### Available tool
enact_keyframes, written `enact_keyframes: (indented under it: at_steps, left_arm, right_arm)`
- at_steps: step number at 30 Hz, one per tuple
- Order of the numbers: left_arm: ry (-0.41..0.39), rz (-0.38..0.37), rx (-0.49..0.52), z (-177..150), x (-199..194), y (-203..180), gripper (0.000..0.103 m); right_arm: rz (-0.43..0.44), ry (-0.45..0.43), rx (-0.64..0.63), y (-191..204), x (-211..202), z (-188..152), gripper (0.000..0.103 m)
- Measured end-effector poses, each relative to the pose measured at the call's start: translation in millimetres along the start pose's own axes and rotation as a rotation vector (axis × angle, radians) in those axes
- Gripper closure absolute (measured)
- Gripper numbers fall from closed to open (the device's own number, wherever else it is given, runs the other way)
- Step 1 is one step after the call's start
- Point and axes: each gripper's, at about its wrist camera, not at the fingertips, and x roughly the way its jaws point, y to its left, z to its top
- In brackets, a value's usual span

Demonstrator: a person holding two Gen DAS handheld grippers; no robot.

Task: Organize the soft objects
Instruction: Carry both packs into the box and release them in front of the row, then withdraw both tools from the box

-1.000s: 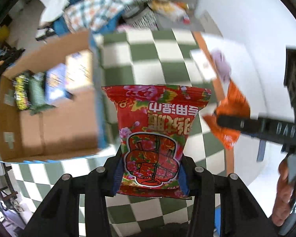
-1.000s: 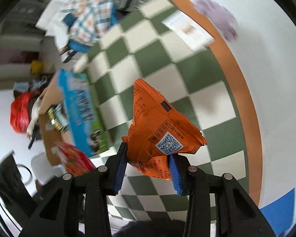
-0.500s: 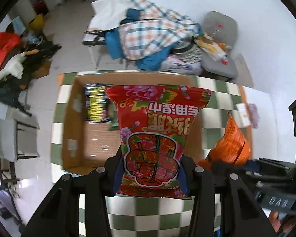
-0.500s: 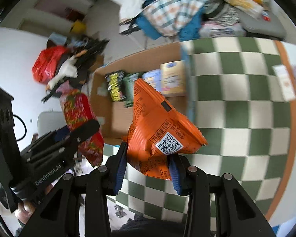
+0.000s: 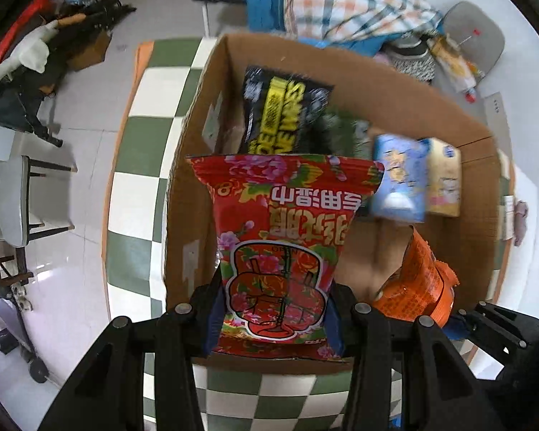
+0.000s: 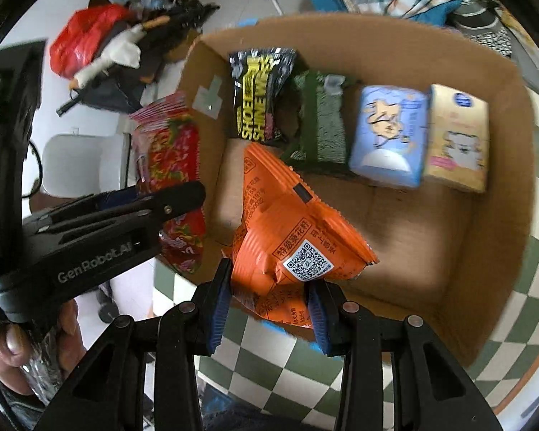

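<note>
Well along, by the look of it: four soft packs already lined against the far wall of the open brown cardboard box — one black-and-yellow pouch, one green pack, one pale blue tissue pack, one cream tissue pack. Two left. Left gripper clamped on one red floral snack bag, at the box's near-left corner. Right gripper clamped on one crinkly orange snack bag, above the box's bare near half.

floor: pale glossy tiles | table: green-and-white checked top, orange edge | grey-seated chair left of table | plaid cloth heap on far chair | red bag and dark clutter on floor | light: bright, even
</note>
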Motion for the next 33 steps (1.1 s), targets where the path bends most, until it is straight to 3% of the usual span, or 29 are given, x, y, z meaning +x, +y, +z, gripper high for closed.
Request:
enact_keyframes:
  at_steps: [7, 13, 14, 17, 21, 25, 28, 32, 33]
  left_arm:
    - [0.075, 0.006, 0.026, 6.7, 21.6, 0.2, 0.059]
    - [0.110, 0.010, -0.012, 9.0, 28.1, 2.4, 0.059]
    - [0.107, 0.017, -0.018, 8.9, 28.5, 2.5, 0.054]
    - [0.098, -0.001, -0.034, 6.2, 25.7, 5.1, 0.040]
    - [0.070, -0.022, -0.048, 0.1, 16.1, 6.6, 0.035]
    - [0.012, -0.010, -0.029, -11.9, -1.7, 2.4, 0.023]
    - [-0.028, -0.001, -0.012, -23.2, -14.1, -0.4, 0.014]
    - [-0.098, 0.048, 0.016, -38.2, -31.1, -11.3, 0.012]
    - [-0.116, 0.062, 0.020, -42.2, -34.6, -12.4, 0.006]
  right_arm:
    - [-0.033, 0.054, -0.006, -0.7, 34.0, 10.5, 0.061]
    - [-0.062, 0.083, -0.037, -1.6, 46.4, 18.9, 0.059]
    - [-0.071, 0.084, -0.041, -1.9, 47.2, 19.4, 0.058]
    - [-0.104, 0.067, -0.026, -5.5, 46.7, 19.0, 0.029]
    - [-0.092, 0.056, -0.001, -16.7, 40.3, 15.5, 0.027]
    - [-0.113, 0.023, 0.009, -27.0, 24.0, 6.2, 0.027]
    - [-0.142, -0.012, 0.015, -32.2, 6.8, -3.0, 0.020]
    - [-0.174, -0.058, 0.037, -35.6, -13.1, -12.9, 0.019]
    - [-0.177, -0.068, 0.045, -36.6, -17.2, -16.5, 0.019]
